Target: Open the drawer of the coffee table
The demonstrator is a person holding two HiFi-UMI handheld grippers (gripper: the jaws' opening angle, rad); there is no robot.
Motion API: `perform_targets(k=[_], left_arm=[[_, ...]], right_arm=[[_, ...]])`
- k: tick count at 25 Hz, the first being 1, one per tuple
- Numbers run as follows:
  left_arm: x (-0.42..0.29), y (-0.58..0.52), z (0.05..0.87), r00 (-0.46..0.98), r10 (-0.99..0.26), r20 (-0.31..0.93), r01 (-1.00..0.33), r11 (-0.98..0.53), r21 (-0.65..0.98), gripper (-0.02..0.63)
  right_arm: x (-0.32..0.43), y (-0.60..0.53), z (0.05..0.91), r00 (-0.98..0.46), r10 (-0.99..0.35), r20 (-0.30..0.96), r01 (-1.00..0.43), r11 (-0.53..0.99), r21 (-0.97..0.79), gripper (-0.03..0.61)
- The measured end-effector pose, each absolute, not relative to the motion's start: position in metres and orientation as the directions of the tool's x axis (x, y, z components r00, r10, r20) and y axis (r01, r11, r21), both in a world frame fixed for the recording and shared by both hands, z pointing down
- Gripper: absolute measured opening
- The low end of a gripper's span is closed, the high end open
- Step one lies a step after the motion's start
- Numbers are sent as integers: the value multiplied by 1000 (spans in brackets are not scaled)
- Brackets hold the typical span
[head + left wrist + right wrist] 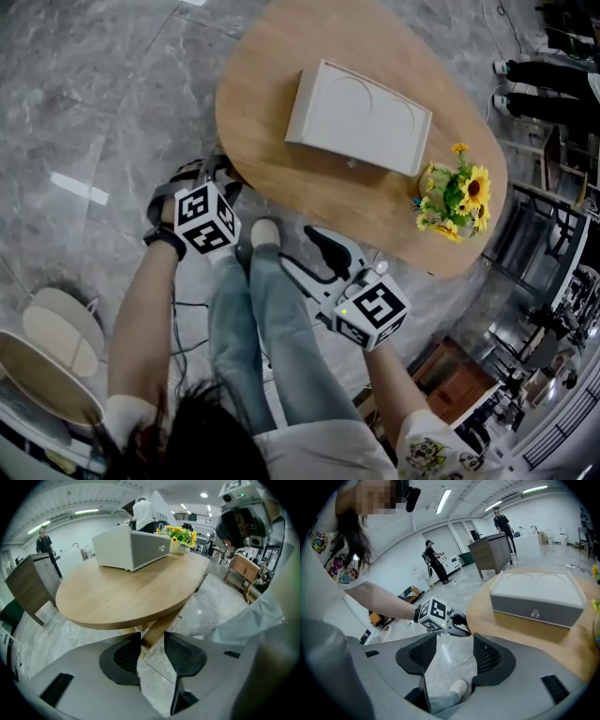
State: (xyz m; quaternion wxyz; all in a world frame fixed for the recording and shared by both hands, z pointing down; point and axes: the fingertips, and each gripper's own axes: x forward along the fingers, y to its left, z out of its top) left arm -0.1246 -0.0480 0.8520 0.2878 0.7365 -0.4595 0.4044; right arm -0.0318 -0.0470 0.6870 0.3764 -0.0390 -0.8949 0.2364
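The left tool (152, 644) and right tool (451, 654) both hang released, empty. The small drawer knob (535, 614) may slip from an off-centre pinch.

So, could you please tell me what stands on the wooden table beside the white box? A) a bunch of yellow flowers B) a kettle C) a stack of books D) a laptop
A: the head view shows yellow flowers standing on the wooden table, close to one corner of the white box.
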Motion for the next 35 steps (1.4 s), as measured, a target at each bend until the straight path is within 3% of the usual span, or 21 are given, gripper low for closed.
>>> perform_targets(k=[16, 35], left_arm=[[-120, -33, 849, 259, -420, 870, -863, -505, 13, 104], [-120, -30, 851, 315, -343, 885, -702, -712, -26, 74]], right_arm=[[-22, -25, 711, -683, 276, 676, -105, 879, -465, 218], [-1, -20, 723, -669, 288, 685, -106, 875, -472, 218]])
